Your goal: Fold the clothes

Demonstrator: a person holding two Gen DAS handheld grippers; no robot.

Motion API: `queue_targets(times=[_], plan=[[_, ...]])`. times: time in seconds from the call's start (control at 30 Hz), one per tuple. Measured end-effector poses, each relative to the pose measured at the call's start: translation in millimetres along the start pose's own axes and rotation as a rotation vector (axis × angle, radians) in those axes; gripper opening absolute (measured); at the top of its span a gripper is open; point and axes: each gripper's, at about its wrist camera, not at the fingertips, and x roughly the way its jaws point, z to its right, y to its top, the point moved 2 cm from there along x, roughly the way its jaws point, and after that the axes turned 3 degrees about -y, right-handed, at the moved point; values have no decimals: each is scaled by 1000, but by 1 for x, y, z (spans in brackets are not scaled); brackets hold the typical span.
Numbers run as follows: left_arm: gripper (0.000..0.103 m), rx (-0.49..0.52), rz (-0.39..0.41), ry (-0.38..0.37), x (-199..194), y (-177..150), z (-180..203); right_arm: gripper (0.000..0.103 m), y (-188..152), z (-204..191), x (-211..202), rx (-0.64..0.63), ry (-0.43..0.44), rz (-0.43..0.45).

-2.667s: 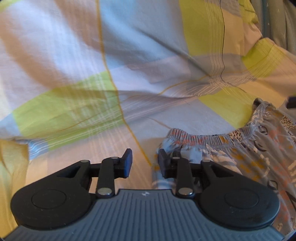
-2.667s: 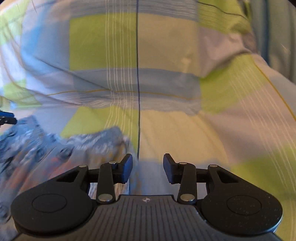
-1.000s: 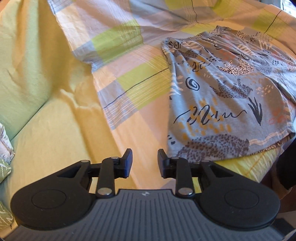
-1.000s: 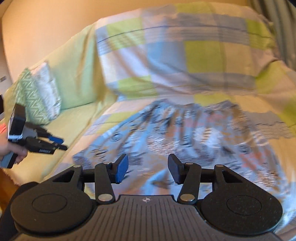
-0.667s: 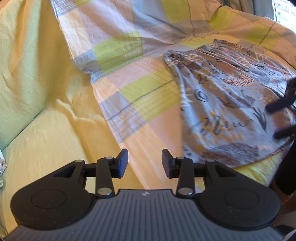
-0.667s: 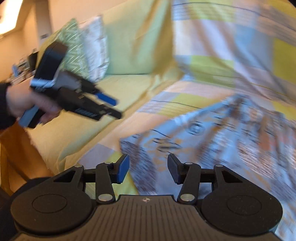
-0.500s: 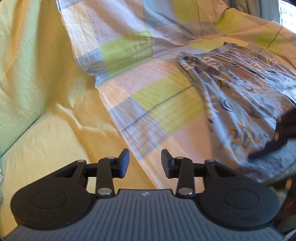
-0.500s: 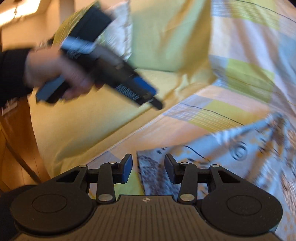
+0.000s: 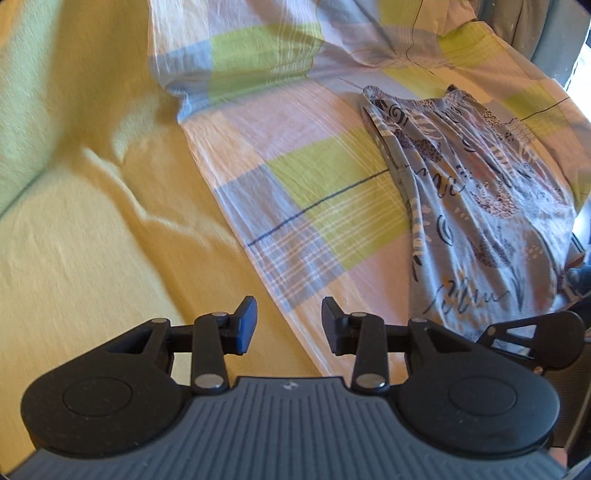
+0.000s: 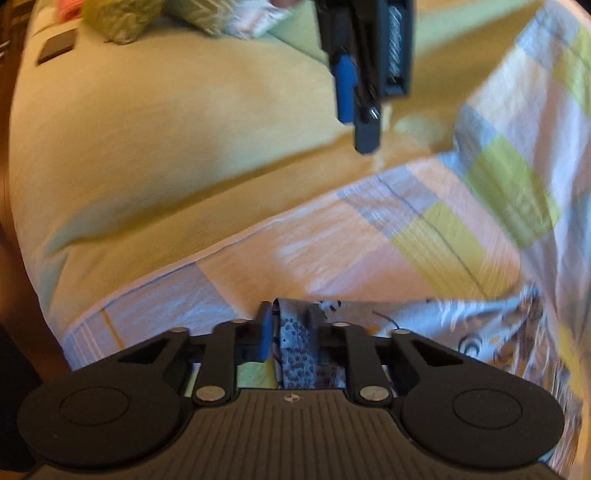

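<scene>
Patterned skirt (image 9: 480,192) lies spread on the checked sheet (image 9: 332,184), at 2 o'clock in left wrist view. Right gripper (image 10: 291,332) jaws narrow, pinching its hem corner; left gripper (image 9: 288,325) jaws wide, empty. Looks like fold grab; next: carry that corner across w/o slipping.

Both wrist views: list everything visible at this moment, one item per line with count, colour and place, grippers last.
patterned garment: one, grey-blue with dark and orange print, lying on the checked sheet, waistband at the far end.
checked sheet: one, lime, blue, pink and white, spread over the sofa seat and back.
sofa cover: one, pale yellow-green, left of the sheet.
cushions: at least two, green-and-white pattern, far end of the sofa.
dark flat object: one, near the cushions; unidentifiable.
left gripper: black, open, above the sheet edge.
right gripper: black, closed on the garment's hem corner.
</scene>
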Motion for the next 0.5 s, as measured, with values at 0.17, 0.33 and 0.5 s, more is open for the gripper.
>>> queue_targets(times=[0.17, 0.33, 0.5], plan=[[33, 46, -36, -70, -3, 32, 2, 0, 8, 46, -13, 229, -31, -103], [33, 41, -52, -133, 15, 86, 7, 0, 7, 88, -42, 391, 3, -92], [34, 44, -75, -154, 44, 148, 32, 0, 0, 118, -70, 464, 47, -63]])
